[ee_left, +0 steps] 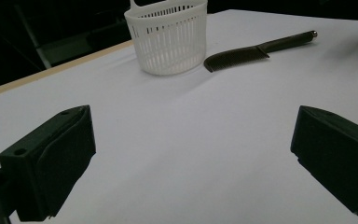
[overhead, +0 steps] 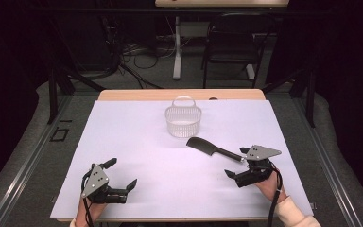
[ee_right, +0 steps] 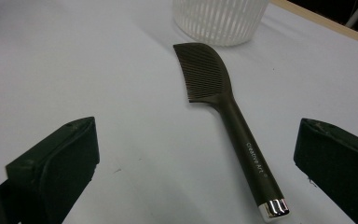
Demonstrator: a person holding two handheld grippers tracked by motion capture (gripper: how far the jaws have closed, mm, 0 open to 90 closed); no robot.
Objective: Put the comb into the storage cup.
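Note:
A black comb (overhead: pixel 212 148) (ee_left: pixel 256 50) (ee_right: pixel 228 107) with a silver-capped handle lies flat on the white sheet, its toothed end close to a white slotted basket (overhead: pixel 183 118) (ee_left: pixel 168 39) (ee_right: pixel 219 18). My right gripper (overhead: pixel 237 163) (ee_right: pixel 196 163) stands open just at the handle's end, which lies between its jaws in the right gripper view without touching either. My left gripper (overhead: pixel 120 174) (ee_left: pixel 191 158) is open at the front left, with nothing between its jaws.
The white sheet (overhead: pixel 137 142) covers most of a wooden table (overhead: pixel 123 95). Beyond the table's far edge stand a chair (overhead: pixel 230 45), a table leg and cables on the floor. Bare sheet lies between the two grippers.

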